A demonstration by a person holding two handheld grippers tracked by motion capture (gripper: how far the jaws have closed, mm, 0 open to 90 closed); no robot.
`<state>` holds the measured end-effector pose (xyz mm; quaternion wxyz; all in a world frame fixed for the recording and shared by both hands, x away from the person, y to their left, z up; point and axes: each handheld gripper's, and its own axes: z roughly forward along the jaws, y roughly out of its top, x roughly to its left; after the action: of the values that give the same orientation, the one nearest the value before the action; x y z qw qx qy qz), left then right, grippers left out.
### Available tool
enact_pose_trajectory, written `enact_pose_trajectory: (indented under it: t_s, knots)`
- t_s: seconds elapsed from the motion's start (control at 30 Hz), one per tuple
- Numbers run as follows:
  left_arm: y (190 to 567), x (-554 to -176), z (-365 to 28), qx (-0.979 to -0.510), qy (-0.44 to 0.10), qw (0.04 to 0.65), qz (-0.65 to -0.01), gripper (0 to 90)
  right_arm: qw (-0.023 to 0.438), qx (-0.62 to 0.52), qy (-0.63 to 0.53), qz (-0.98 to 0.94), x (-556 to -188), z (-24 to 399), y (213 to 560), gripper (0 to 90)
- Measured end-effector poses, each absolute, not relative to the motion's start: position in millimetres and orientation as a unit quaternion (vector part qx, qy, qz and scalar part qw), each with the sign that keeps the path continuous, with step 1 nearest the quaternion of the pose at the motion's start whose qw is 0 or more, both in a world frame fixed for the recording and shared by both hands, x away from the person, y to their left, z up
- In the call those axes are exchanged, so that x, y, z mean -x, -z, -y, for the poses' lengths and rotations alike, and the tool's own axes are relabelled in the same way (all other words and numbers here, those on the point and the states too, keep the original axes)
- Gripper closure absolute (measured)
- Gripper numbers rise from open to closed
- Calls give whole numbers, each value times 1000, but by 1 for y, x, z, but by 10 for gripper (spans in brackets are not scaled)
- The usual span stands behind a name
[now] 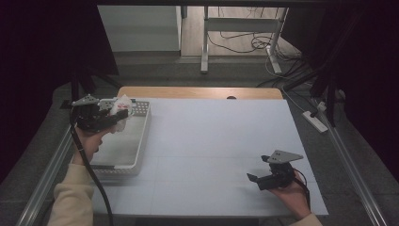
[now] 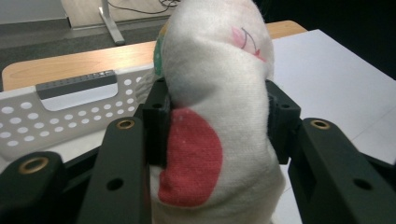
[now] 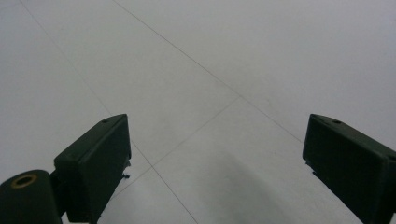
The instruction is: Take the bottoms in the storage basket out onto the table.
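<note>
Left gripper (image 1: 113,120): held above the far end of the basket at the table's left edge; jaws pinched on the white sock, one on either side.
White sock (image 2: 215,116): bunched and upright in the left gripper's jaws; a red patch low on the near face, a small pink and green print near the top; raised over the basket, just inside its far end wall.
Basket (image 1: 141,136): white perforated plastic tray along the left of the table, long axis running away from the person; slotted handle in its far end wall, seen in the left gripper view.
Table (image 1: 221,150): pale grey surface with thin seam lines; a wooden strip along the far edge.
Right gripper (image 1: 259,180): low at the near right of the table, pointing left; jaws spread wide apart over bare surface, nothing between them.
</note>
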<state>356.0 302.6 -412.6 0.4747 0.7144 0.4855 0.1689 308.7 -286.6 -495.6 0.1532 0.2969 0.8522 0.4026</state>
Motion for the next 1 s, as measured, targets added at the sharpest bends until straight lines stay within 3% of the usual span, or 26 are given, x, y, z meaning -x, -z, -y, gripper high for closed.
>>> enact_pose_trajectory:
  t_s: [1.0]
  knots:
    - [403, -348, -287, -713, -147, 507, -461, 544, 154, -296, -403, -852, -308, 287, 495, 78]
